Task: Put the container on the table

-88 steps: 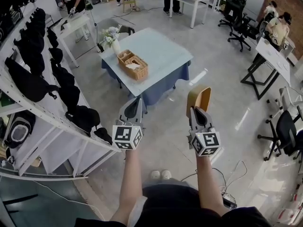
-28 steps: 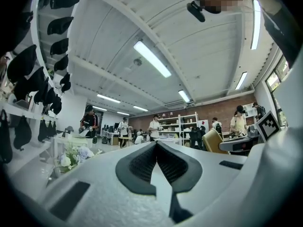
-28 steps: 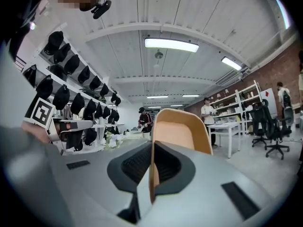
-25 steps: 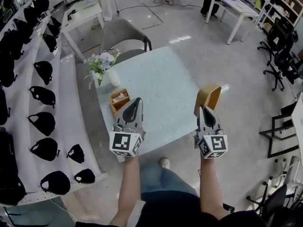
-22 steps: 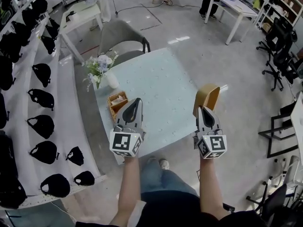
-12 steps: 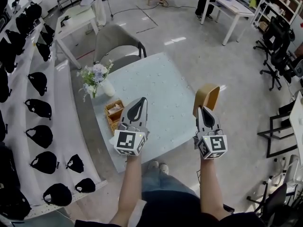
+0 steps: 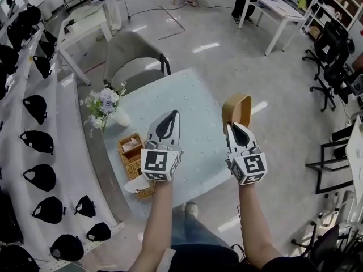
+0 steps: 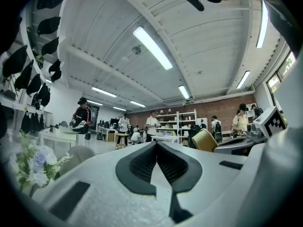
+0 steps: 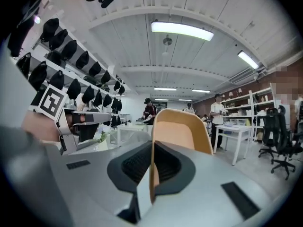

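Observation:
My right gripper [image 7: 236, 128] is shut on the rim of a tan, oblong container [image 7: 236, 109], which it holds upright above the right edge of the pale green table [image 7: 193, 103]. In the right gripper view the container [image 9: 182, 131] rises from between the closed jaws of that gripper [image 9: 152, 171]. My left gripper [image 7: 168, 121] hovers over the table's middle, shut with nothing in it. In the left gripper view, the pads of the left gripper [image 8: 156, 161] meet and nothing lies between them.
A wicker basket [image 7: 131, 158] sits at the table's near left corner, and a white vase of flowers [image 7: 105, 106] at its far left. A grey chair [image 7: 133, 61] stands behind the table. Shelves of black caps [image 7: 34, 106] line the left side. White desks [image 7: 272, 7] stand further back.
The table has come closer and shifted left under both grippers. The right gripper with the container has moved left towards the table's edge; the left gripper now hangs over the tabletop.

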The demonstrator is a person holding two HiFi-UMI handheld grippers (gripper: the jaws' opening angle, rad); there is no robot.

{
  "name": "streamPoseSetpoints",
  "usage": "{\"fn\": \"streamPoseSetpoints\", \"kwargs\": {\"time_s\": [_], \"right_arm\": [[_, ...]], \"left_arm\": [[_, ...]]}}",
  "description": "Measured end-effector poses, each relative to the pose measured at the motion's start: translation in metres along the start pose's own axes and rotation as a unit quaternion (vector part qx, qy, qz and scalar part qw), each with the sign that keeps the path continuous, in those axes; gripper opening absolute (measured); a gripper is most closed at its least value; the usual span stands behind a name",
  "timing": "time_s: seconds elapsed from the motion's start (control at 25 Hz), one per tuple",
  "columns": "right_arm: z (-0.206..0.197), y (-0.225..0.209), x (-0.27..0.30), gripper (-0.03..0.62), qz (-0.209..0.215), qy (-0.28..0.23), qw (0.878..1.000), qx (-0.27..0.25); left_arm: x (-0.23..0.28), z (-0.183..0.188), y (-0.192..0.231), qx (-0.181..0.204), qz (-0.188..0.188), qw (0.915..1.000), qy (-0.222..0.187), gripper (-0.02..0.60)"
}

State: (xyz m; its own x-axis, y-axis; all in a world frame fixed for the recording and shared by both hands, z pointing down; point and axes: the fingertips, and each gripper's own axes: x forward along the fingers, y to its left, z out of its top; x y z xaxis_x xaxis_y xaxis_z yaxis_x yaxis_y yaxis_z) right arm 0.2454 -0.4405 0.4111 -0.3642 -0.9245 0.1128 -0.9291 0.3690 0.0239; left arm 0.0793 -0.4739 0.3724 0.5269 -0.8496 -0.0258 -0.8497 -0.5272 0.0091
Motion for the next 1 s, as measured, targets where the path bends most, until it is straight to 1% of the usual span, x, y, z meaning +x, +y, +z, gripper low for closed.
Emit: {"fn": "streamPoseSetpoints", "kwargs": {"time_s": [0.12, 0.32, 0.56, 0.68, 0.84, 1.0], "right_arm": [[-0.016, -0.01, 0.043, 0.011, 0.019, 0.021, 0.999, -0.018], [-0.062, -0.017, 0.12, 0.011, 0.054, 0.062, 0.996, -0.045], [-0.139, -0.012, 0.191, 0.011, 0.087, 0.124, 0.988, -0.044], [-0.178, 0.0, 0.214, 0.011, 0.112, 0.168, 0.978, -0.054], [-0.225, 0.013, 0.236, 0.011, 0.14, 0.225, 0.96, -0.088], [-0.251, 0.022, 0.252, 0.011, 0.163, 0.262, 0.943, -0.121]], "left_arm": [[0.035, -0.02, 0.015, -0.011, 0.007, 0.9999, 0.01, 0.008], [0.088, -0.079, 0.038, -0.032, 0.018, 0.9985, 0.042, 0.008], [0.133, -0.158, 0.057, -0.044, 0.015, 0.9948, 0.091, 0.008], [0.144, -0.191, 0.065, -0.06, 0.02, 0.9911, 0.117, 0.008], [0.149, -0.232, 0.079, -0.073, 0.032, 0.9847, 0.155, 0.008], [0.149, -0.263, 0.087, -0.071, 0.03, 0.9792, 0.188, 0.008]]}}
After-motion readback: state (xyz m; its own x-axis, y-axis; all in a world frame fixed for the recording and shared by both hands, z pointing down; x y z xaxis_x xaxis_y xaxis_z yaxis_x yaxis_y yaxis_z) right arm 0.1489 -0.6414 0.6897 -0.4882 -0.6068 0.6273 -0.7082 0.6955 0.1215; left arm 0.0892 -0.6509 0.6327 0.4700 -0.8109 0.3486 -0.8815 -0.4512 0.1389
